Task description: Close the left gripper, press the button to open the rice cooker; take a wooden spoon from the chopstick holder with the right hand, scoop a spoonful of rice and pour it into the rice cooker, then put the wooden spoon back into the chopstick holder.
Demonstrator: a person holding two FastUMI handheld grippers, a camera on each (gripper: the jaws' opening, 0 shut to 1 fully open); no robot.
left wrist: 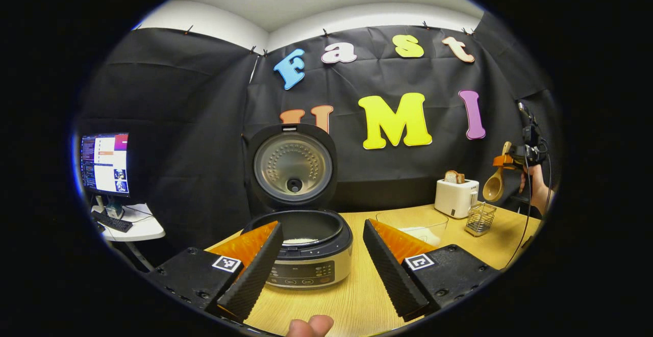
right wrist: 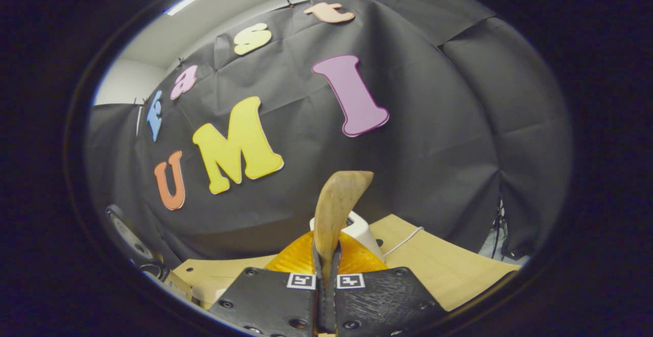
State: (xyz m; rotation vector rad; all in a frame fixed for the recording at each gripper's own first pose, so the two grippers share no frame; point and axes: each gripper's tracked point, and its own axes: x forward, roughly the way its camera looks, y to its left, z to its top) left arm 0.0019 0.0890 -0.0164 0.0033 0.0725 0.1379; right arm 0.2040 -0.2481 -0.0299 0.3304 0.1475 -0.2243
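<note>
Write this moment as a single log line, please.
lid: black rice cooker open | right claw: shut on wooden spoon, held above wire chopstick holder | left claw: open, facing cooker

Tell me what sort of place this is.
Likely a staged kitchen booth for recording, not a home: a rice cooker and toaster sit on a wooden table, black cloth hangs behind, and a monitor stands nearby.

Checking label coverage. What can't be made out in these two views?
- Wooden spoon bowl: right gripper view, edge-on; contents unseen.
- Rice cooker pot: left gripper view, the left gripper's finger covers part.
- Chopstick holder: left gripper view, too small to see contents.
- Monitor: too small to read.
</note>
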